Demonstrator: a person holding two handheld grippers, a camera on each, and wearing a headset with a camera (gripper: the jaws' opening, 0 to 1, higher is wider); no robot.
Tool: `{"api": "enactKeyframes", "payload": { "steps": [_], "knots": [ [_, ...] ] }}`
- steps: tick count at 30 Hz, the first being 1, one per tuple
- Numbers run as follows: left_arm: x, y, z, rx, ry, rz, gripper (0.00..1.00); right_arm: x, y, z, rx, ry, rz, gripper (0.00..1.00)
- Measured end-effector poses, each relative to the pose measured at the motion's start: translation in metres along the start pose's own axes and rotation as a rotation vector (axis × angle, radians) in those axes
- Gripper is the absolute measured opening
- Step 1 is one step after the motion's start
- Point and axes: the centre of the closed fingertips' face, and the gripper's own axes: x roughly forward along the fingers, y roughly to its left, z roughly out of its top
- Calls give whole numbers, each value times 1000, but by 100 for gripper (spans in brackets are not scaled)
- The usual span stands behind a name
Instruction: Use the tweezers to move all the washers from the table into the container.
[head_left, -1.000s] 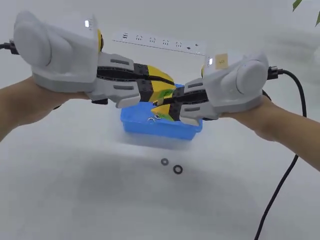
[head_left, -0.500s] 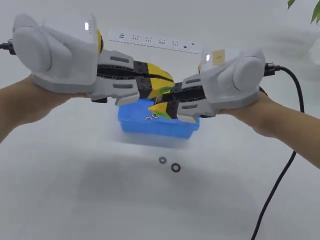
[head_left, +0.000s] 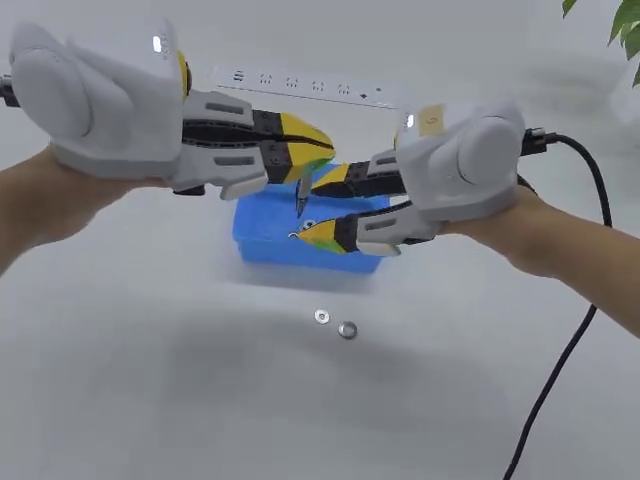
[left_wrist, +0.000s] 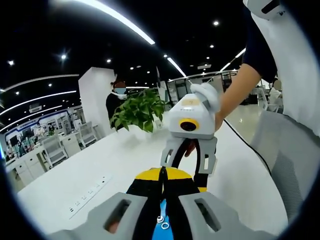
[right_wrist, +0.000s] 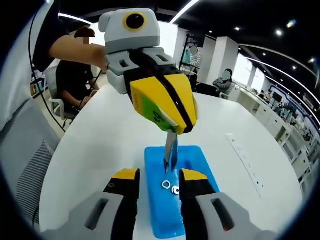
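Two washers (head_left: 321, 317) on table (head_left: 200, 380), two in container (head_left: 258, 240), one tweezers (right_wrist: 170, 147).

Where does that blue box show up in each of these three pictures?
Head view: the blue container sits at the centre.
Left gripper view: a blue sliver at the bottom edge, between the jaws.
Right gripper view: lower middle, beneath the tweezers.
Shared landmark: the white power strip, near it in every view.
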Motion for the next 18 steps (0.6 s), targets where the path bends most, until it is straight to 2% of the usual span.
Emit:
{"api": "enactKeyframes", "payload": {
  "steps": [5, 11, 13, 16, 18],
  "knots": [
    [-2, -4, 6, 10, 0, 2, 4, -10, 4, -1, -1, 3, -27, 38],
    [-5, -11, 13, 20, 0, -7, 4, -22, 13, -3, 51, -23, -54, 45],
    [-7, -13, 18, 15, -8, -7, 4, -27, 15, -6, 57, -23, -70, 50],
    [-11, -15, 24, 11, -20, 2, 4, -34, 14, -11, 48, -14, -122, 54],
    [-14, -16, 26, 9, -26, 12, 4, -40, 15, -15, 73, -15, -142, 57]
  ]
}}
